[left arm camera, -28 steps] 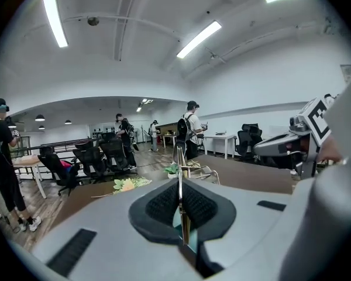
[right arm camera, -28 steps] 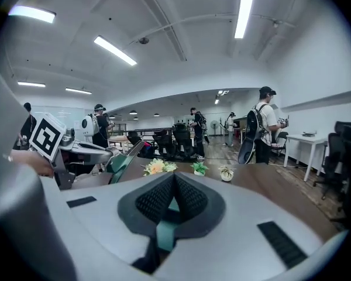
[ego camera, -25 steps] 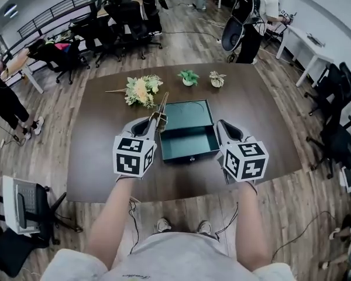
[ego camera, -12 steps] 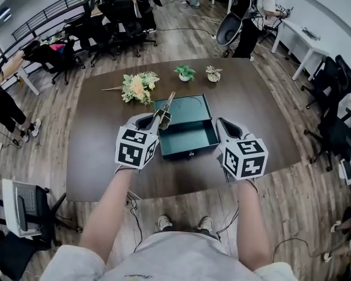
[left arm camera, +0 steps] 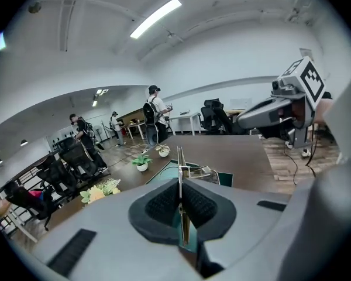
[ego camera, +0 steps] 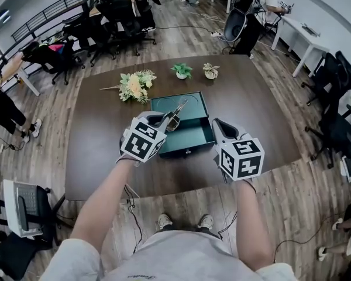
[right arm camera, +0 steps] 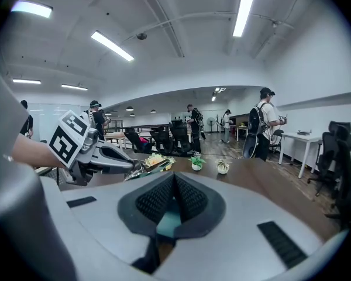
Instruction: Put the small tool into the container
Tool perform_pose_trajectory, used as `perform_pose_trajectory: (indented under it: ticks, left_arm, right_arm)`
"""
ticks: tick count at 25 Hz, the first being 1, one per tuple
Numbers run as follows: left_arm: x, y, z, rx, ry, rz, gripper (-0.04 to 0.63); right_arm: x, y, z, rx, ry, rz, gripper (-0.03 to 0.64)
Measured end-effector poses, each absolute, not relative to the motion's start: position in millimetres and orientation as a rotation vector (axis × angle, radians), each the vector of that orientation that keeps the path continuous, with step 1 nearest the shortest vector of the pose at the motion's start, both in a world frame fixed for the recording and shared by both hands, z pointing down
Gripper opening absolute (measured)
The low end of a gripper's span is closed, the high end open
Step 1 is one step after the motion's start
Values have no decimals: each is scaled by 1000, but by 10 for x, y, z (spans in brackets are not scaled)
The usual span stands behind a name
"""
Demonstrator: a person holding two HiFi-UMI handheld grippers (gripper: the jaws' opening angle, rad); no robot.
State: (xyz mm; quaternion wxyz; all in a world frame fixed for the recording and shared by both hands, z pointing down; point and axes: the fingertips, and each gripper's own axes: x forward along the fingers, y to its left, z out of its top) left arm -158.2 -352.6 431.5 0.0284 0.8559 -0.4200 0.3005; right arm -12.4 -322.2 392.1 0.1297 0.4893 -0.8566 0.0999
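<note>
Two grippers work over one dark table (ego camera: 254, 107). The left gripper (ego camera: 165, 122) is clamped on the one small tool (ego camera: 176, 112), a thin metal piece that sticks out past its fingertips above the left part of the single green container (ego camera: 194, 136), which lies open. The right gripper (ego camera: 216, 125) rests just right of the container with its pads pressed together on nothing. Behind the container stand one flower bunch (ego camera: 133, 85) and two small potted plants (ego camera: 181, 70). The tool's rear end is buried between the pads, and the left gripper view shows it edge-on, so its kind is unclear. Whether it touches the container cannot be told. The left gripper covers the container's near-left corner.
</note>
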Motion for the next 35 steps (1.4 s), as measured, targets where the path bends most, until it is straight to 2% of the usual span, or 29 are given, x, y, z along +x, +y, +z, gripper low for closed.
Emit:
perform_pose_trajectory:
  ticks: [12, 35]
  left_arm:
    - [-1283, -3514, 4592, 2745, -1064, 1180, 2]
    - [-1196, -3493, 5019, 2777, -827, 1343, 2]
  right_arm:
    - [-119, -3188, 4018, 1449, -2458, 308, 3]
    - [-294, -3179, 4198, 1513, -2383, 331, 3]
